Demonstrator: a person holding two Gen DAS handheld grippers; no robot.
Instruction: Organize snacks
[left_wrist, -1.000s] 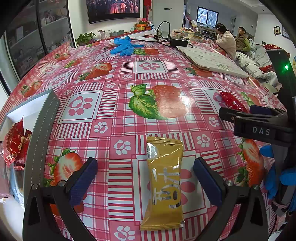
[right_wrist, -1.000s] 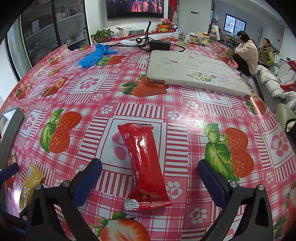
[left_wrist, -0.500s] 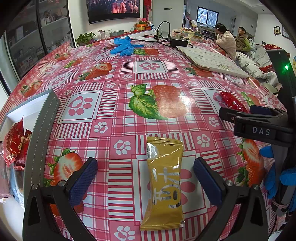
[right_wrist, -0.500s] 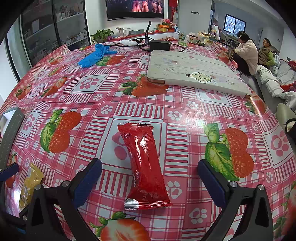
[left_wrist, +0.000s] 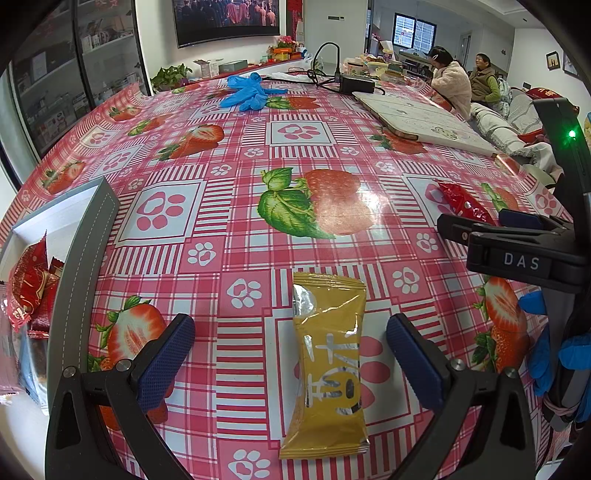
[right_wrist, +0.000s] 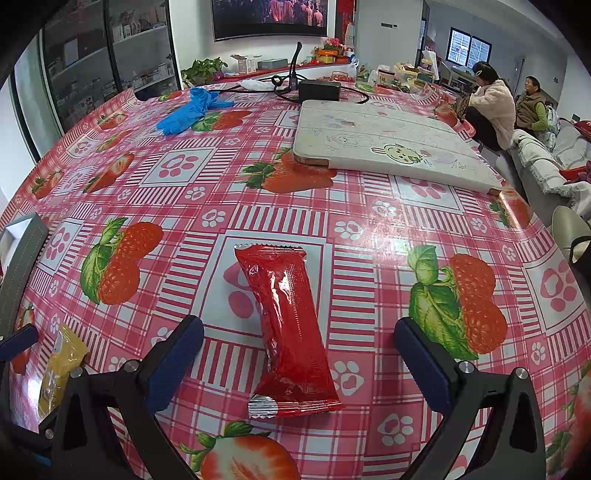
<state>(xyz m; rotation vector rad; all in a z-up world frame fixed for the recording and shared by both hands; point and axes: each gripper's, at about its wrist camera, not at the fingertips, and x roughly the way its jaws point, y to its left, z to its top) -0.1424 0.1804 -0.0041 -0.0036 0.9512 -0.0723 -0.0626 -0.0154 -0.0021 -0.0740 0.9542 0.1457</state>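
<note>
- The left gripper (left_wrist: 290, 350) is spread wide with nothing in it, one finger on each side of the yellow snack packet (left_wrist: 327, 367), which lies flat on the strawberry tablecloth (left_wrist: 236, 206); nothing lies between pads and packet.
- The right gripper (right_wrist: 298, 349) is likewise spread and empty, straddling the red snack packet (right_wrist: 290, 330), also flat on the cloth.
- A grey-rimmed box (left_wrist: 83, 266) sits just left of the left gripper, with red wrappers (left_wrist: 31, 286) inside (how many I cannot tell).
- Farther back: a white padded board (right_wrist: 388, 147), a heap of blue gloves (right_wrist: 188, 110), a black adapter (right_wrist: 319, 90) with cable.
- Count: two loose packets, one yellow, one red; two seated people (right_wrist: 506, 107) beyond the table.
</note>
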